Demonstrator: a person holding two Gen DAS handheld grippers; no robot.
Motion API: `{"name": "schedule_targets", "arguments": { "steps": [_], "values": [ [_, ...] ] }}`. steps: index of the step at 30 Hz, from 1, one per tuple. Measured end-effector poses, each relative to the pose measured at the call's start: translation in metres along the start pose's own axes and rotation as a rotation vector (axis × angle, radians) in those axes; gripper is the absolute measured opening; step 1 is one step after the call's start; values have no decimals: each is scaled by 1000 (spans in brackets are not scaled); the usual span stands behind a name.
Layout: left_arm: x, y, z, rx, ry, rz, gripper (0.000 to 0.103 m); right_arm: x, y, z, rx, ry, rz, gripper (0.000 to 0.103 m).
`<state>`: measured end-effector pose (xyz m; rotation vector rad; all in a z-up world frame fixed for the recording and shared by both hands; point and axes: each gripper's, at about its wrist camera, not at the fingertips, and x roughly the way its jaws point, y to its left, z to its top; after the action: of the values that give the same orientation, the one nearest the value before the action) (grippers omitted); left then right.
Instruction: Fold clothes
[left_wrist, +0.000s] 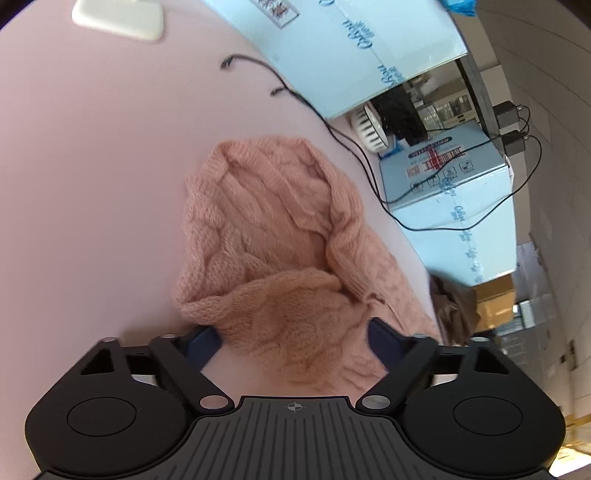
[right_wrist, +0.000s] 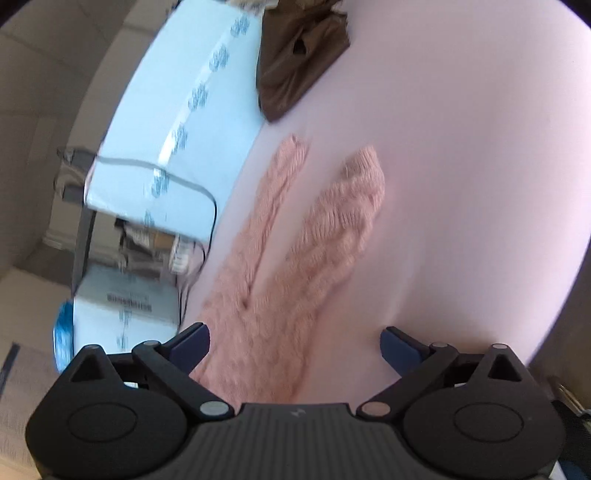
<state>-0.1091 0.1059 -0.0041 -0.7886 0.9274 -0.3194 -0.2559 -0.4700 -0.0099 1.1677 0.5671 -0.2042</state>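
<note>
A pink cable-knit sweater (left_wrist: 266, 229) lies bunched on the pink table (left_wrist: 92, 166). In the left wrist view my left gripper (left_wrist: 295, 341) is low over its near fold. The thick fold sits between the blue pads (left_wrist: 205, 343), which stand apart at its two sides, and I see no clear squeeze. In the blurred right wrist view two long parts of the sweater (right_wrist: 332, 229) stretch away from me across the table (right_wrist: 461, 166). My right gripper (right_wrist: 295, 347) stands wide open above the sweater's near end, with nothing pinched.
Light blue boxes (left_wrist: 454, 199) line the table's far edge, and a black cable (left_wrist: 354, 147) trails beside them. A white object (left_wrist: 118, 16) sits at the top left. A brown garment (right_wrist: 295, 62) lies crumpled beyond the sleeves, next to the boxes (right_wrist: 177, 110).
</note>
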Motion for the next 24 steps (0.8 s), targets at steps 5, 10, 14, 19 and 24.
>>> {"name": "schedule_targets", "arguments": {
  "steps": [5,10,14,19,24],
  "values": [
    [2,20,3,-67,-59,7,18,18,18,-7,-120,-157,-58,56],
    [0,22,2,-43,-99,6,11,41,17,-17,-263,-195,-108,6],
    [-10,12,1,23,-119,28,9,15,23,-28,-353,-335,-46,5],
    [-30,-4,2,82,-112,59,9,-23,40,-35,-422,-397,4,4],
    [-44,-10,1,90,-106,54,9,-40,36,-26,-344,-371,-8,4]
  ]
}}
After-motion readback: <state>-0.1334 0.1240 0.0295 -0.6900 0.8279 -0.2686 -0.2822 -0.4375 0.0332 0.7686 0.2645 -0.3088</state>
